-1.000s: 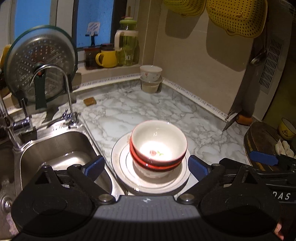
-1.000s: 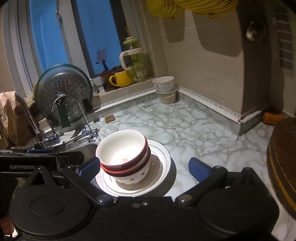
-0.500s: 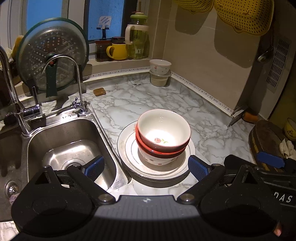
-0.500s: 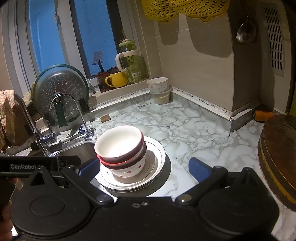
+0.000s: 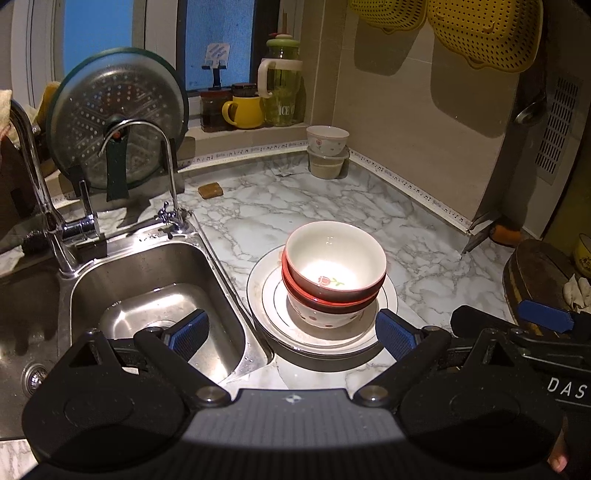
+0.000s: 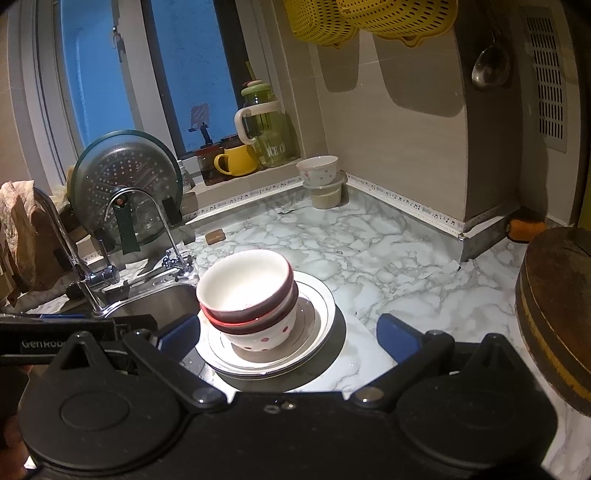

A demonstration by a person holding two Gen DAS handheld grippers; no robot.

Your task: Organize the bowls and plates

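A stack of bowls (image 5: 334, 271) with red-brown outsides sits on a dotted white bowl, on stacked white plates (image 5: 275, 319) on the marble counter beside the sink. The bowl stack (image 6: 247, 291) and plates (image 6: 321, 314) also show in the right wrist view. My left gripper (image 5: 291, 332) is open and empty, just short of the plates' near rim. My right gripper (image 6: 288, 332) is open and empty, also short of the plates. Another white bowl (image 5: 327, 139) sits on a tub at the back corner.
A steel sink (image 5: 155, 302) with a tap (image 5: 166, 177) lies left of the plates. A pot lid (image 5: 118, 114) leans behind it. A yellow mug (image 5: 243, 110) and jar stand on the sill. A round wooden board (image 6: 554, 310) lies at right. Yellow colanders (image 5: 480, 29) hang above.
Both grippers have drawn back and up from the plate stack, so the view is wider. The bowls and plates have not moved.
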